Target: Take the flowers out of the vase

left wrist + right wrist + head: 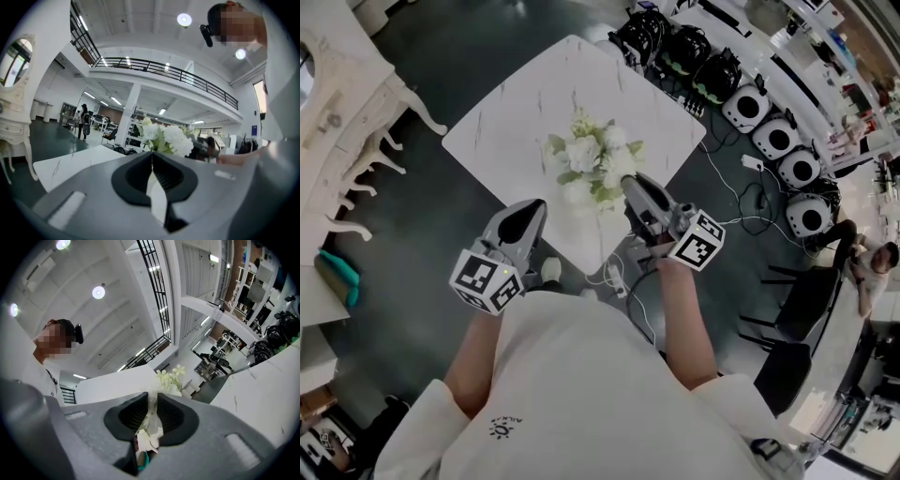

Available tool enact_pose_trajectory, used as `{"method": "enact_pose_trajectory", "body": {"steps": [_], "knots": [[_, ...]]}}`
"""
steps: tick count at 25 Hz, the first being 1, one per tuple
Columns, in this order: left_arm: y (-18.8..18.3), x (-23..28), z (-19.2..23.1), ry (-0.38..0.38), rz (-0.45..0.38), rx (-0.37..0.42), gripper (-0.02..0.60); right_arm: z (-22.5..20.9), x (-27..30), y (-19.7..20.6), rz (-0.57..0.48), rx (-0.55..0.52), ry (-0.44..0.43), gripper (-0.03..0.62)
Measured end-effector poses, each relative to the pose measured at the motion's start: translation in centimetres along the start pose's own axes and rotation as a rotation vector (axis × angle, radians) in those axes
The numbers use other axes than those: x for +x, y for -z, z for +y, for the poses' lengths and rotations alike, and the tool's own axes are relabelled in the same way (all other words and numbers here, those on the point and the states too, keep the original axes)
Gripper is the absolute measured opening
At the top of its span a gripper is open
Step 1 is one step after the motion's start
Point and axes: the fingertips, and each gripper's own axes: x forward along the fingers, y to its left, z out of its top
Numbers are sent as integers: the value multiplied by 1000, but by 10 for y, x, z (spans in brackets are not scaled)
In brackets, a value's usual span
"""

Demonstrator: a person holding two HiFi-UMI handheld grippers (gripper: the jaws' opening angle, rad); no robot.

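Here, the right gripper [630, 186] is pinching a white flower [151, 420] between its nearly closed jaws at the near edge of the bouquet [595, 157] sitting on the marble table [506, 122], while the left gripper [529, 214] is hovering just beside it, jaws pressed together and empty.

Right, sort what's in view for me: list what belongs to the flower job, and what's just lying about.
Belongs to the job:
- flowers on the white table
- right gripper, fingers shut on a sprig
- left gripper, fingers together, empty

Just lying about:
- power strip on the floor
- white dresser
- white round machines
- black chair
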Motion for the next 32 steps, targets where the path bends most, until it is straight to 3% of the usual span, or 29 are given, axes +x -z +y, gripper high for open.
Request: {"method": "enact_pose_trajectory", "body": {"steps": [9, 32], "knots": [[-12, 21, -11, 1, 1, 5, -9, 6, -3, -41, -50, 63, -19, 58], [-7, 19, -15, -9, 0, 42, -9, 51, 3, -70, -58, 42, -91, 58]]}}
